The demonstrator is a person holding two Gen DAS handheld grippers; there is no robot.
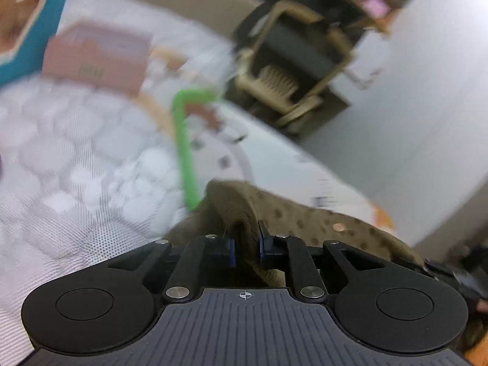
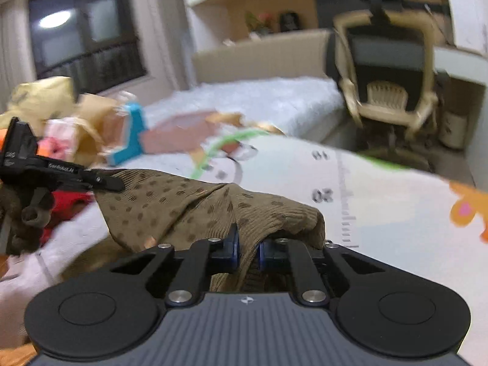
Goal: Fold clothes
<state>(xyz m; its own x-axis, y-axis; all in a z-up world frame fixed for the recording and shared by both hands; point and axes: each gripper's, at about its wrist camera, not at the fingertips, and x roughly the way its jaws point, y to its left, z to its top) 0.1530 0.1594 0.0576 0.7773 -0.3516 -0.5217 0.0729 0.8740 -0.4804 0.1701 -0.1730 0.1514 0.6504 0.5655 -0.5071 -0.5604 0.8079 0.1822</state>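
Both tongs are pinching the brown dotted garment [image 2: 189,207], stretched between them over the bed.

I am holding my right gripper [image 2: 248,251] closed on a bunched fold of the cloth, and my left gripper [image 1: 246,245] is clamping another fold. In the right view the left gripper [image 2: 103,183] is showing far to my left, so the garment's long axis is running sideways from one tong to the other, slightly sagging, just above the printed play mat [image 2: 381,213] on the white mattress [image 1: 76,158]. Neither hand is nearer; each is gripping an end. Whether this span is opening out or closing into a fold, I cannot tell. Both views are blurring.
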